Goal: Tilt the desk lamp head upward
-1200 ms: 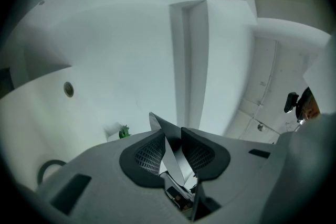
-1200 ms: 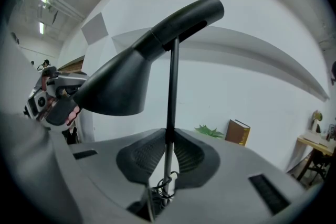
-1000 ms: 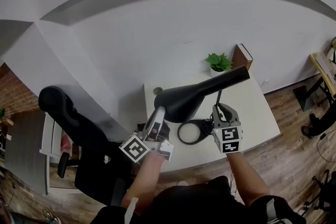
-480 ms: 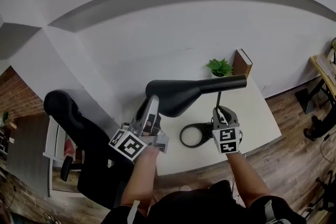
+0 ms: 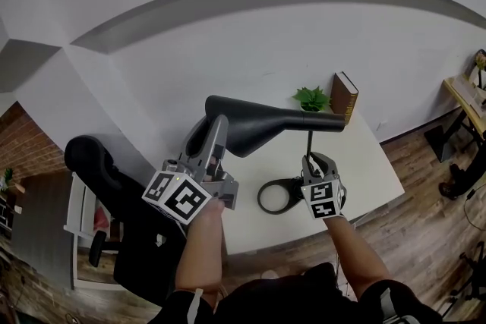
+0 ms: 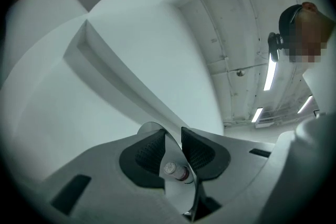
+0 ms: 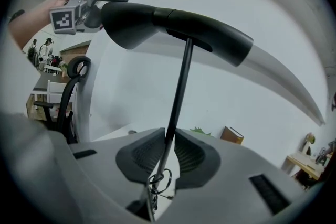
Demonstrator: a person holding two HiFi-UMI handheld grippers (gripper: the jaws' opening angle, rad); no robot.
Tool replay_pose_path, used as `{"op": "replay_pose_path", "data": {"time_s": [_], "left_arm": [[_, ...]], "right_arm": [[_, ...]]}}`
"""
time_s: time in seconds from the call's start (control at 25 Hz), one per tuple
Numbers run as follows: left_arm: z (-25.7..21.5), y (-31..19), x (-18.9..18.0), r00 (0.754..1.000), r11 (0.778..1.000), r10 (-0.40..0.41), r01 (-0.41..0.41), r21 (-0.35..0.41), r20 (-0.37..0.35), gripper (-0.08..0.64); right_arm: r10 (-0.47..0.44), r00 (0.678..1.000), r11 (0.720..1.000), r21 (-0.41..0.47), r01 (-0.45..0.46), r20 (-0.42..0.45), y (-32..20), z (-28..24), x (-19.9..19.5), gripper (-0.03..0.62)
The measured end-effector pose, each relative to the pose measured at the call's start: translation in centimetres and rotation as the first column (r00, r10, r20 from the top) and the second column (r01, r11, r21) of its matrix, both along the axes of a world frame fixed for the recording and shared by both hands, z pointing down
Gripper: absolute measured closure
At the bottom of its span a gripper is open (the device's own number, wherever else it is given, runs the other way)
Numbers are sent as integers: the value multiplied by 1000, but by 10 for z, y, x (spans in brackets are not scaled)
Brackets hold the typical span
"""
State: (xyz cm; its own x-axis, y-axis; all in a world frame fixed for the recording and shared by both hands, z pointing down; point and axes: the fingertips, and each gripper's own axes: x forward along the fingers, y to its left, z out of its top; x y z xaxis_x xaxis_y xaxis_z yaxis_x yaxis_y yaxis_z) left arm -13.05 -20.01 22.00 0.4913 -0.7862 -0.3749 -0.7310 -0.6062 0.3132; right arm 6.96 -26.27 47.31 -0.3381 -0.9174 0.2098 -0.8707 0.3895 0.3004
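The black desk lamp head (image 5: 254,123) lies about level over the white desk, its wide shade end to the left. My left gripper (image 5: 218,127) is shut on the shade's rim. In the left gripper view the thin rim (image 6: 177,192) runs between the pads (image 6: 148,152), with the bulb (image 6: 175,169) just behind. My right gripper (image 5: 311,159) is shut on the thin black stem (image 5: 309,140) above the ring-shaped base (image 5: 279,196). The right gripper view shows the stem (image 7: 177,97) pinched between both pads (image 7: 189,153), rising to the head (image 7: 173,22).
A small potted plant (image 5: 313,96) and an upright brown book (image 5: 345,93) stand at the desk's (image 5: 368,163) back edge against the wall. A black office chair (image 5: 102,167) stands to the left. The lamp's cable (image 7: 157,182) loops near the right jaws.
The shade end has swung up from pointing down at the desk to about level. My left gripper rose with it. The right gripper stayed on the stem.
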Motion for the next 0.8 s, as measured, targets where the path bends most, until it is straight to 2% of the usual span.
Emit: {"op": "replay_pose_path", "data": {"time_s": [0.36, 0.56, 0.72, 0.8], "left_arm": [[-35, 4, 20, 991, 999, -30, 25, 41, 129, 469], [-34, 7, 21, 991, 999, -25, 19, 42, 133, 465], [-28, 7, 20, 988, 997, -53, 45, 59, 148, 448], [-24, 8, 21, 980, 994, -85, 71, 78, 180, 441]], "right_arm": [[7, 994, 1000, 27, -4, -112, 1, 1, -4, 538], [0, 993, 1000, 14, 1, -117, 4, 2, -5, 537], [-10, 991, 1000, 19, 13, -135, 5, 1, -6, 528], [-33, 989, 999, 30, 38, -147, 9, 1, -6, 509]]}}
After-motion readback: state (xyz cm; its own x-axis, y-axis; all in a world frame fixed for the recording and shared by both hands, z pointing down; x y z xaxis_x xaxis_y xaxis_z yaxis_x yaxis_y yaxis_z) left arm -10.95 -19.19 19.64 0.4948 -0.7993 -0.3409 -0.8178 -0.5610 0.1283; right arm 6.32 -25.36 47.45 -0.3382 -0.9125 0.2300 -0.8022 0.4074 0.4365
